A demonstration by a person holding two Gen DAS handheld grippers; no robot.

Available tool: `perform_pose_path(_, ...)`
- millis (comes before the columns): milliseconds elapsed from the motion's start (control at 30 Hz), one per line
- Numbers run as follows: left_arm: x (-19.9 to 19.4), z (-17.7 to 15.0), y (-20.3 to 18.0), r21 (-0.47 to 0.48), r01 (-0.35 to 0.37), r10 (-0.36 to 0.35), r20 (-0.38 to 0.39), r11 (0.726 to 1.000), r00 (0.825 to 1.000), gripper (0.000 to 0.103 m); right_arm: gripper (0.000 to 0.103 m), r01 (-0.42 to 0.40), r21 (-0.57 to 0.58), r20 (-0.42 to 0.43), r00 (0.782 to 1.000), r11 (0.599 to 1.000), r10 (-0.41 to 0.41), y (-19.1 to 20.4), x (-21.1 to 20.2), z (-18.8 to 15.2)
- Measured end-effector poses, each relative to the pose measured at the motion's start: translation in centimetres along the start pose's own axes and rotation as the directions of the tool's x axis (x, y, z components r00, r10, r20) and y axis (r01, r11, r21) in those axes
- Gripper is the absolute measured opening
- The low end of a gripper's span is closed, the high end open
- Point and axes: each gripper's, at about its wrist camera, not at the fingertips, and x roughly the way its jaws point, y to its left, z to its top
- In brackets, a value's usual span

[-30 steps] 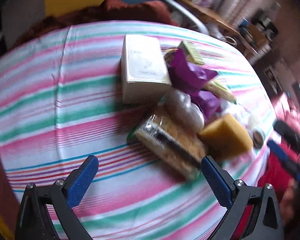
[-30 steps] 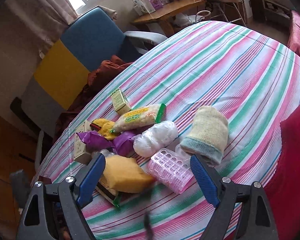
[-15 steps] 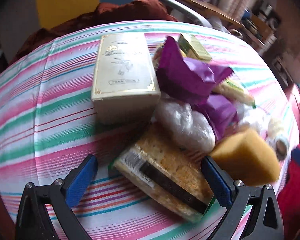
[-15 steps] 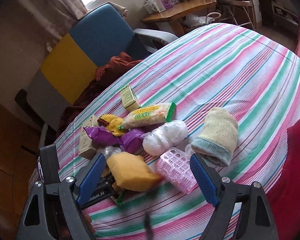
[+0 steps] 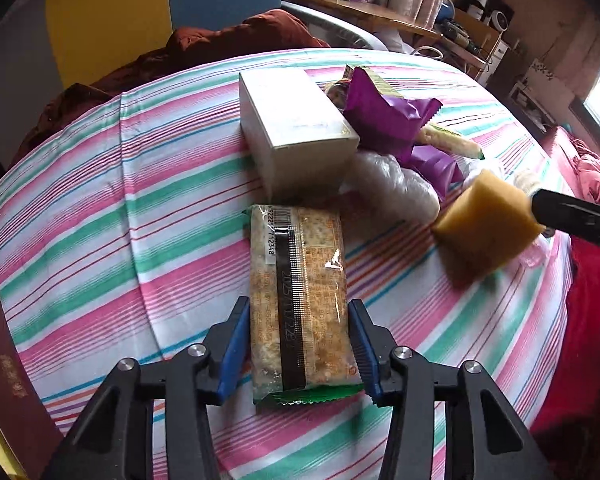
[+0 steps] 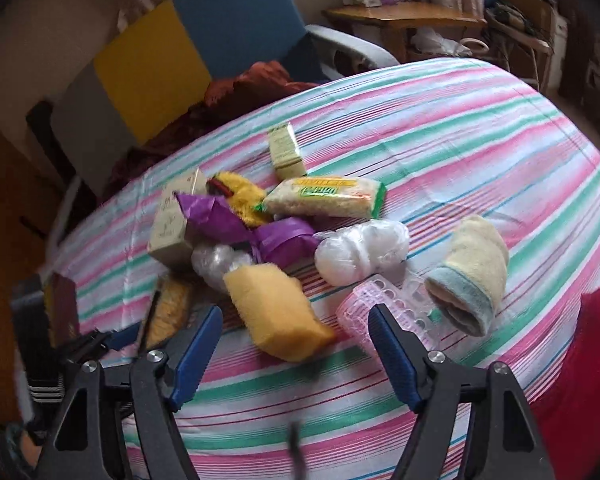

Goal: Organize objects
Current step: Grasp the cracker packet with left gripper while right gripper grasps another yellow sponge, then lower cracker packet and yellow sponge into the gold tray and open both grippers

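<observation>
On the striped tablecloth point(image 5: 140, 208) lies a clear cracker packet point(image 5: 300, 280). My left gripper point(image 5: 298, 308) is closing on it, and its blue pads point(image 5: 236, 344) touch both long sides of the near half. A yellow sponge point(image 6: 276, 312) lies between the fingertips of my right gripper point(image 6: 296, 312). Those jaws are closing and stand clear of the sponge on both sides. In the left wrist view one black finger of the right gripper point(image 5: 576, 220) shows at the far side of the sponge point(image 5: 484, 228). The left gripper point(image 6: 112, 338) appears blurred in the right wrist view.
Behind lie a cream box point(image 5: 296, 128), purple wrappers point(image 5: 384, 120), clear plastic bundles point(image 6: 360, 248), a green-yellow snack packet point(image 6: 328, 198), a small green box point(image 6: 286, 152), a pink tray point(image 6: 384, 312) and a rolled towel point(image 6: 468, 276). A dark red book point(image 5: 0, 360) lies left. A chair point(image 6: 236, 28) stands behind.
My left gripper came down over the cracker packet and its jaws went from wide apart to the packet's sides. My right gripper moved toward the sponge and its jaws narrowed.
</observation>
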Motion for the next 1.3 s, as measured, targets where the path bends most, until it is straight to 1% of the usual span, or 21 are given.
perform_pose_path(100, -0.7, -1.0, 0.3, 0.007, 0.002, -0.002, 0.019, 1.0, 1.0, 0.048, 0.07, 0.05, -0.085, -0.028, 0.998, 0.995, -0.053, 1.4, 1.3, 0.3)
perform_pose_path(133, -0.9, -1.4, 0.3, 0.011, 0.002, -0.002, 0.03, 1.0, 1.0, 0.048, 0.067, 0.064, -0.118, -0.035, 0.997, 0.991, -0.069, 1.8, 1.9, 0.3)
perform_pose_path(200, -1.3, -2.0, 0.4, 0.015, 0.002, -0.003, 0.043, 1.0, 0.999, 0.047, 0.052, 0.084, -0.168, -0.049, 0.994, 0.982, -0.093, 2.4, 3.0, 0.2)
perform_pose_path(233, -1.6, -2.4, 0.5, 0.011, 0.004, -0.004, 0.051, 1.0, 0.999, 0.047, 0.035, 0.099, -0.193, -0.056, 0.992, 0.976, -0.111, 2.7, 3.4, 0.0)
perform_pose_path(300, -2.8, -4.1, 1.3, 0.001, 0.009, -0.009, 0.063, 1.0, 0.998, 0.047, 0.035, 0.105, -0.221, -0.042, 0.992, 0.97, -0.117, 3.0, 3.2, -0.2)
perform_pose_path(367, -3.8, -5.1, 1.4, -0.01, 0.018, -0.017, 0.082, 1.0, 0.997, 0.047, 0.033, 0.082, -0.215, -0.027, 0.996, 0.973, -0.09, 2.9, 2.7, -0.3)
perform_pose_path(433, -5.3, -5.6, 1.5, -0.009, 0.014, -0.013, 0.113, 1.0, 0.993, 0.047, 0.033, 0.084, -0.203, 0.004, 0.996, 0.976, -0.085, 2.8, 1.8, -0.3)
perform_pose_path(500, -6.7, -5.8, 1.9, -0.012, 0.01, -0.008, 0.143, 1.0, 0.99, 0.047, 0.033, 0.065, -0.182, 0.032, 0.998, 0.981, -0.06, 2.5, 0.7, -0.5)
perform_pose_path(600, -9.7, -5.7, 1.9, -0.016, -0.017, 0.02, 0.214, 1.0, 0.977, 0.047, 0.033, 0.05, -0.168, 0.068, 0.997, 0.984, -0.039, 2.6, -0.9, -0.7)
perform_pose_path(667, -11.8, -6.0, 2.6, -0.024, -0.042, 0.046, 0.258, 0.999, 0.965, 0.047, 0.033, 0.022, -0.165, 0.082, 0.997, 0.986, -0.009, 3.2, -1.9, -0.9)
perform_pose_path(733, -14.0, -6.4, 3.6, -0.043, -0.072, 0.082, 0.302, 0.996, 0.95, 0.047, 0.033, -0.01, -0.18, 0.094, 0.995, 0.984, 0.027, 4.6, -2.8, -1.2)
perform_pose_path(800, -16.0, -7.1, 4.8, -0.077, -0.101, 0.121, 0.328, 0.992, 0.937, 0.047, 0.033, -0.05, -0.204, 0.099, 0.992, 0.978, 0.072, 6.8, -3.4, -1.5)
perform_pose_path(833, -17.3, -7.6, 5.6, -0.099, -0.126, 0.153, 0.346, 0.987, 0.926, 0.047, 0.033, -0.068, -0.218, 0.102, 0.991, 0.974, 0.092, 8.0, -3.7, -1.7)
perform_pose_path(867, -18.1, -8.0, 6.3, -0.112, -0.145, 0.176, 0.354, 0.983, 0.918, 0.047, 0.033, -0.091, -0.238, 0.104, 0.988, 0.967, 0.118, 9.5, -4.0, -1.9)
perform_pose_path(967, -20.3, -9.4, 8.3, -0.167, -0.224, 0.272, 0.374, 0.96, 0.887, 0.047, 0.033, -0.17, -0.293, 0.092, 0.975, 0.941, 0.205, 13.5, -4.3, -2.3)
perform_pose_path(1033, -21.9, -10.5, 9.8, -0.2, -0.289, 0.346, 0.38, 0.936, 0.858, 0.047, 0.033, -0.209, -0.329, 0.077, 0.966, 0.921, 0.246, 16.3, -4.2, -2.8)
perform_pose_path(1067, -22.1, -10.8, 10.4, -0.212, -0.309, 0.37, 0.383, 0.927, 0.846, 0.047, 0.033, -0.226, -0.345, 0.065, 0.963, 0.911, 0.263, 17.6, -4.1, -3.0)
perform_pose_path(1100, -22.8, -11.4, 11.2, -0.232, -0.333, 0.401, 0.384, 0.914, 0.832, 0.047, 0.033, -0.248, -0.36, 0.048, 0.958, 0.899, 0.283, 19.0, -3.7, -3.1)
perform_pose_path(1167, -23.6, -12.2, 12.4, -0.263, -0.359, 0.438, 0.381, 0.896, 0.814, 0.047, 0.033, -0.277, -0.385, 0.02, 0.951, 0.88, 0.308, 21.5, -3.2, -3.5)
perform_pose_path(1300, -25.0, -14.1, 15.2, -0.329, -0.379, 0.488, 0.371, 0.865, 0.79, 0.047, 0.033, -0.322, -0.433, -0.035, 0.939, 0.842, 0.341, 26.2, -2.2, -4.6)
